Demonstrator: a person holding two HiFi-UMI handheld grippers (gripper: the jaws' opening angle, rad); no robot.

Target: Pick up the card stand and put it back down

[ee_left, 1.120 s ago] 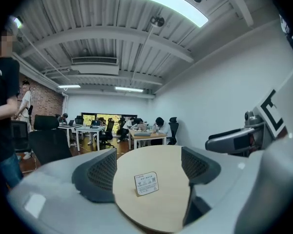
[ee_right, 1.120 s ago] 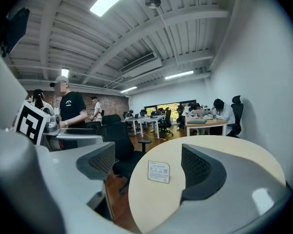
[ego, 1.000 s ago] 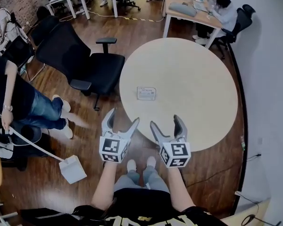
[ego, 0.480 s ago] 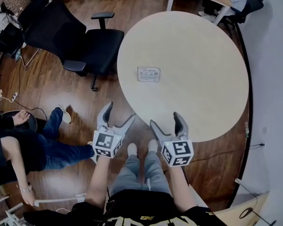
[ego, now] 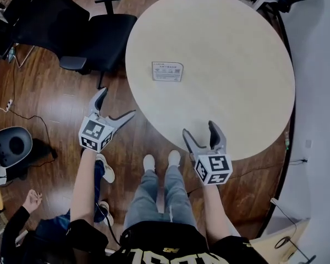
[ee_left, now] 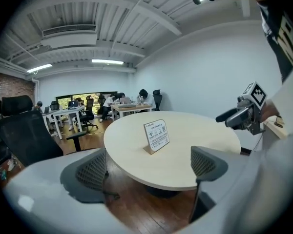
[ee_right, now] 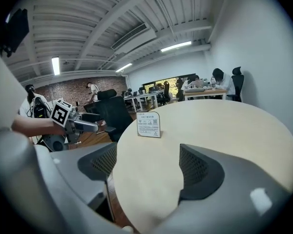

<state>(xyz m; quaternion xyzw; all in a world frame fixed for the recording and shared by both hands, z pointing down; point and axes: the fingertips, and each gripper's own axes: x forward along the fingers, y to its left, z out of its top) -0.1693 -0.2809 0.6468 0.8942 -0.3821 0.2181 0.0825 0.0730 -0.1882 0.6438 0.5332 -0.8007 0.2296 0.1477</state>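
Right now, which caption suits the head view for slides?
Empty left gripper, jaws just opened wider, and open right gripper near round beige table bearing white card stand.

A round pale table stands before me on a dark wood floor, with a black office chair just beside its left edge. Beyond it, people sit at desks near a brick wall.

Round pale table spreads out ahead of the right claw, with glossy dark wooden floor under it. A black office chair sits off to the claw's left and a white wall to its right. Far beyond are desks, a bright window, a brick wall and strip lights overhead.
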